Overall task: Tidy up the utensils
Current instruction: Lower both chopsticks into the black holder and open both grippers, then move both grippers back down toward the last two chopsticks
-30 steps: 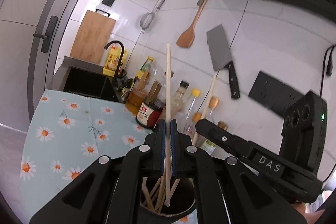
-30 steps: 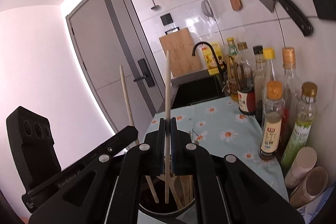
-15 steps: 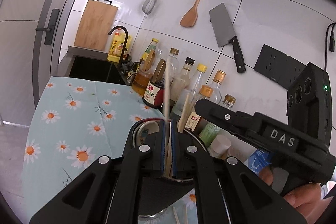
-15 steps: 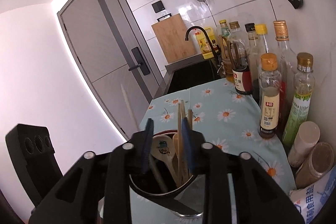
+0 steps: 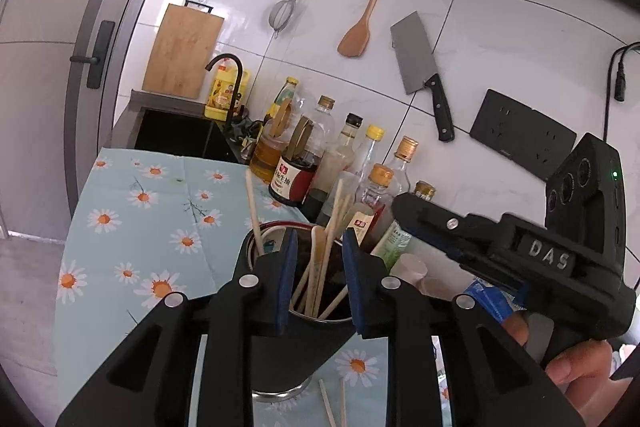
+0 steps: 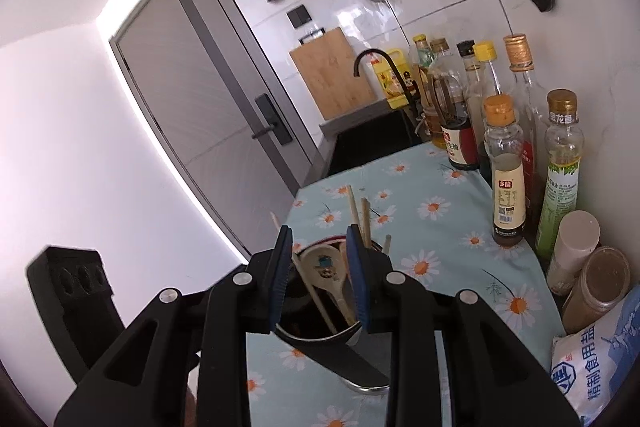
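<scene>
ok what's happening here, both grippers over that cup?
A person is sorting chopsticks into the metal utensil holder. The left gripper has just been opening and the right gripper is open too; neither pinches anything. The chopsticks stand loose in the holder beside a ceramic spoon. Two more chopsticks lie on the floral tablecloth.

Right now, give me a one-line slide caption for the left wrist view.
Left gripper open above the utensil holder of chopsticks, two more chopsticks left on the floral tablecloth.
</scene>
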The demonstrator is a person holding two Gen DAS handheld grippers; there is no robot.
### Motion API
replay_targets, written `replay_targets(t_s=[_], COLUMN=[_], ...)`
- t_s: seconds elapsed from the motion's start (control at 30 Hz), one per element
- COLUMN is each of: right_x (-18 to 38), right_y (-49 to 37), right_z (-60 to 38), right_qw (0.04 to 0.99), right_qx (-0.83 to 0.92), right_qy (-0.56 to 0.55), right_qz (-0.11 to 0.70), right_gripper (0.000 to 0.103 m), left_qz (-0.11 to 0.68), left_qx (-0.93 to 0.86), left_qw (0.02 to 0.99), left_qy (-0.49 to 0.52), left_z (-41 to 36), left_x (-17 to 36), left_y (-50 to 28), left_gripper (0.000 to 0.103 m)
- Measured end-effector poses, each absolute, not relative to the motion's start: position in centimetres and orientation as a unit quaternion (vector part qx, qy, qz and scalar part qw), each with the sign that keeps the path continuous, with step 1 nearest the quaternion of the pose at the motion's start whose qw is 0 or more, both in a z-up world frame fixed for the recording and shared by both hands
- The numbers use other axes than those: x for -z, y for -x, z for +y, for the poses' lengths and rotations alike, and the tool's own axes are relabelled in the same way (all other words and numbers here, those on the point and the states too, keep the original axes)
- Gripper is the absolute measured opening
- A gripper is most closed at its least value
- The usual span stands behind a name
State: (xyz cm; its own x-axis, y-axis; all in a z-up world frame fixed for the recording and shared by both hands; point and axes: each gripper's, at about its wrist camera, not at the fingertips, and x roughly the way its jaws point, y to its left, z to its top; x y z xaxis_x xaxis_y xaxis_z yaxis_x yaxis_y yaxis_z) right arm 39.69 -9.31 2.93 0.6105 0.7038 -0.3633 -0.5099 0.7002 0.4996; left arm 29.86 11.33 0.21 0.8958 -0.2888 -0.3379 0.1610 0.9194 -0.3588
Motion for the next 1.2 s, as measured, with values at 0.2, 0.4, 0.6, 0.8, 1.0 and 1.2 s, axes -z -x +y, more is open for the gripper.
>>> replay_targets(t_s=[0.2,0.4,0.6,0.8,1.0,1.2], right_x=[-4.5,-4.1,-1.7,2.4,6.8,11.3], right_y=[-38.6,-37.6,-36.6,-36.6,-36.6,-36.9], right_z=[-11.5,-13.1,-13.8,-13.6,-13.3,-12.6], right_qw=[0.874,0.854,0.822,0.773,0.729,0.669], right_qx=[-0.345,-0.347,-0.342,-0.320,-0.283,-0.227], right_qy=[-0.192,-0.196,-0.198,-0.224,-0.231,-0.240], right_qz=[0.284,0.334,0.409,0.499,0.580,0.665], right_gripper=[0.029,0.030,0.030,0.030,0.030,0.026], left_qz=[0.199,0.228,0.257,0.286,0.320,0.346], left_qx=[0.120,0.121,0.118,0.107,0.095,0.089], left_qw=[0.960,0.954,0.948,0.940,0.928,0.917], left_qy=[0.158,0.155,0.149,0.150,0.165,0.174], left_z=[11.1,11.0,10.9,10.8,11.0,11.3], left_x=[-1.5,-1.5,0.0,2.4,5.2,7.5], left_y=[-28.2,-26.6,-24.9,-23.4,-21.8,-20.4], left_gripper=[0.022,0.030,0.030,0.030,0.030,0.030])
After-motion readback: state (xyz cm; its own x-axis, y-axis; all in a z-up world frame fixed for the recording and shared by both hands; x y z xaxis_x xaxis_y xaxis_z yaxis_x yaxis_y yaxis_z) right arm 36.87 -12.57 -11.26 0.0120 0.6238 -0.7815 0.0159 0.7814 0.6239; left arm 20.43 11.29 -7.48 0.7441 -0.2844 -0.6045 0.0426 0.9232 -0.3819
